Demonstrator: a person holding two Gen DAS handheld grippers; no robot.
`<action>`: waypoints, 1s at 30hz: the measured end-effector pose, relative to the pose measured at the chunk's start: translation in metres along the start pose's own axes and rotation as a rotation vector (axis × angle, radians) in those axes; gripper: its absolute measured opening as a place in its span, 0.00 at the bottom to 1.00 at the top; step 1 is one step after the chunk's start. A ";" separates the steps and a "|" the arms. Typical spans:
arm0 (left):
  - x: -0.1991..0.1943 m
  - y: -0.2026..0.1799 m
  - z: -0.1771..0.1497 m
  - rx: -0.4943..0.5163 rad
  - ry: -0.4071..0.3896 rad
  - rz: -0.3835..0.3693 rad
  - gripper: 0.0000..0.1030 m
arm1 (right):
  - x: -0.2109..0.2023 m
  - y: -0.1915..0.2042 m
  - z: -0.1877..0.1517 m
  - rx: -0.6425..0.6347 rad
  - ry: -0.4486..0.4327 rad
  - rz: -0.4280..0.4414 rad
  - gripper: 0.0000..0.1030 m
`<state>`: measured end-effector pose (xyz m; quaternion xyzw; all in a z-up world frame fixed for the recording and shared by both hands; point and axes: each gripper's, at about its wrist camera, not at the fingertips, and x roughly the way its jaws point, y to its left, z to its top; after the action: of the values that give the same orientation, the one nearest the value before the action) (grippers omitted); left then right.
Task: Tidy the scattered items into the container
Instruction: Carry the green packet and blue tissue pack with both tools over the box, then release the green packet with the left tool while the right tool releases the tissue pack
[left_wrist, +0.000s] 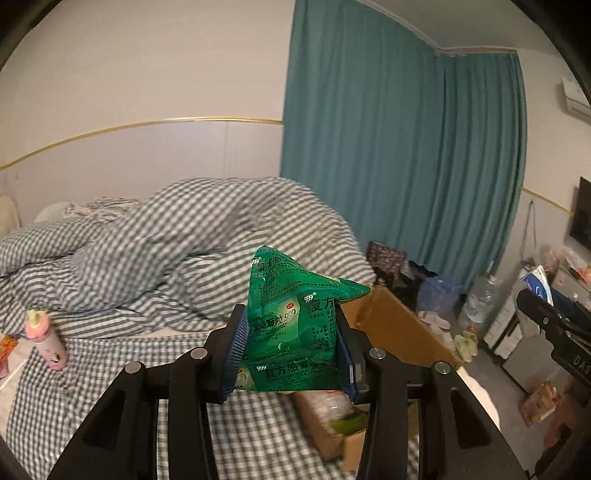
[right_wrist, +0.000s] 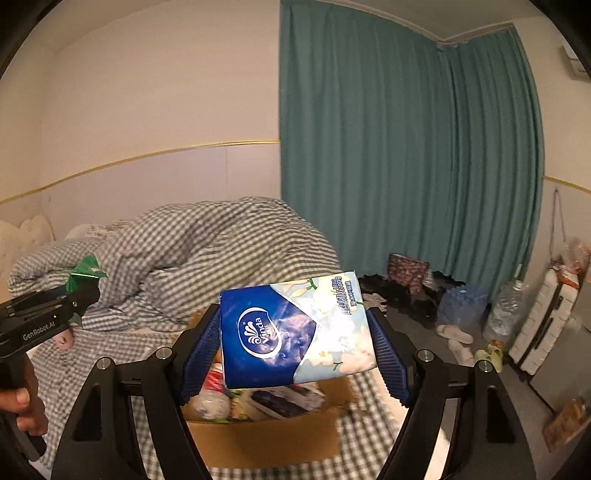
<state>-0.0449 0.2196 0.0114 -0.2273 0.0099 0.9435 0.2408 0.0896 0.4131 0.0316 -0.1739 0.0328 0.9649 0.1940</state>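
My left gripper (left_wrist: 291, 350) is shut on a green medicine sachet pack (left_wrist: 295, 314) and holds it in the air over the bed. The open cardboard box (left_wrist: 402, 328) lies just beyond and below it to the right. My right gripper (right_wrist: 295, 354) is shut on a blue and white Vinda tissue pack (right_wrist: 295, 332), held right above the same box (right_wrist: 266, 439), which holds several items. The left gripper with the green pack (right_wrist: 83, 275) shows at the left of the right wrist view. A pink bottle (left_wrist: 46, 341) stands on the bed at the left.
A rumpled grey checked duvet (left_wrist: 184, 251) covers the bed behind the box. A teal curtain (right_wrist: 406, 147) hangs at the back. The floor at the right holds water bottles (right_wrist: 506, 310), slippers, bags and a white suitcase (right_wrist: 543, 325).
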 end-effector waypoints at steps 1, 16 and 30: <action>0.002 -0.005 -0.001 0.004 0.002 -0.007 0.43 | 0.000 -0.005 0.000 0.005 0.001 -0.003 0.74; 0.077 -0.054 -0.013 0.055 0.139 -0.073 0.43 | 0.028 -0.039 -0.008 0.015 0.039 -0.022 0.74; 0.162 -0.071 -0.053 0.090 0.335 -0.126 0.43 | 0.106 -0.027 -0.031 -0.019 0.132 0.019 0.74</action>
<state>-0.1164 0.3489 -0.0997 -0.3706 0.0775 0.8740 0.3045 0.0184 0.4729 -0.0349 -0.2390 0.0380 0.9533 0.1806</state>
